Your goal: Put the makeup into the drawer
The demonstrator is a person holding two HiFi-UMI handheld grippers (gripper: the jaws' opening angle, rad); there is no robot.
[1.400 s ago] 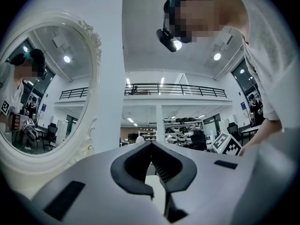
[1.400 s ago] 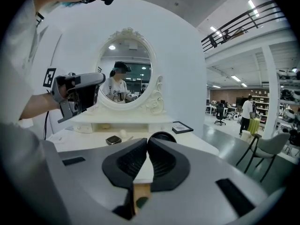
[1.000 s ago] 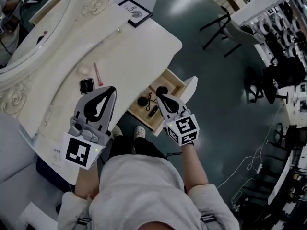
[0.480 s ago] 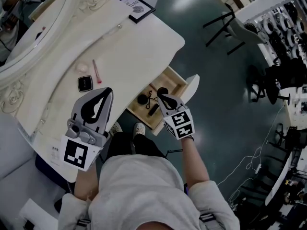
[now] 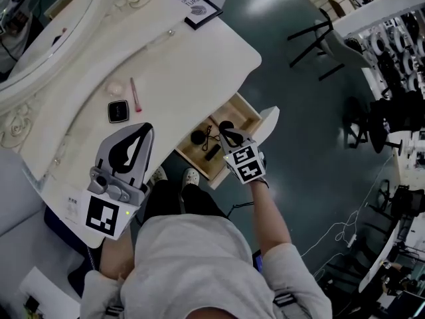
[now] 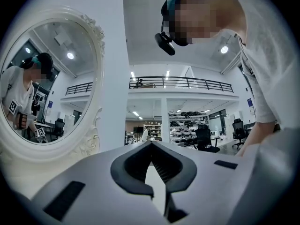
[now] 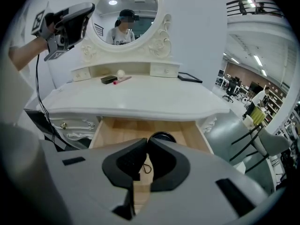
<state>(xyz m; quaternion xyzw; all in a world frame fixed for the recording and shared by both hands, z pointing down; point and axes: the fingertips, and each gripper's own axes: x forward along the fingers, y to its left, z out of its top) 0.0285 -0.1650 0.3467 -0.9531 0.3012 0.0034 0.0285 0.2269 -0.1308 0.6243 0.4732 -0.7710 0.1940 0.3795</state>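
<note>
An open wooden drawer [image 5: 247,111] sticks out from the white vanity table [image 5: 192,65]. Inside lie a round black compact [image 5: 198,138], a second black round case [image 7: 161,136], a black stick [image 5: 212,153] and a thin cord. A black compact [image 5: 118,111], a pink tube [image 5: 135,95] and a pale round item [image 5: 115,87] lie on the tabletop near the mirror. My right gripper [image 5: 229,135] hovers over the drawer, shut and empty [image 7: 144,142]. Shut and empty too, my left gripper [image 5: 142,129] is raised above the table's front edge and points upward [image 6: 151,144].
An oval white-framed mirror [image 7: 129,15] stands at the table's back. A black picture frame [image 5: 197,7] lies at the far right corner. The person's shoes [image 5: 190,178] are below the drawer. Chairs [image 5: 319,35] and a loose cable [image 5: 345,228] are on the dark floor.
The right gripper has moved a little forward over the open drawer. The left gripper has barely moved. The head view has shifted slightly.
</note>
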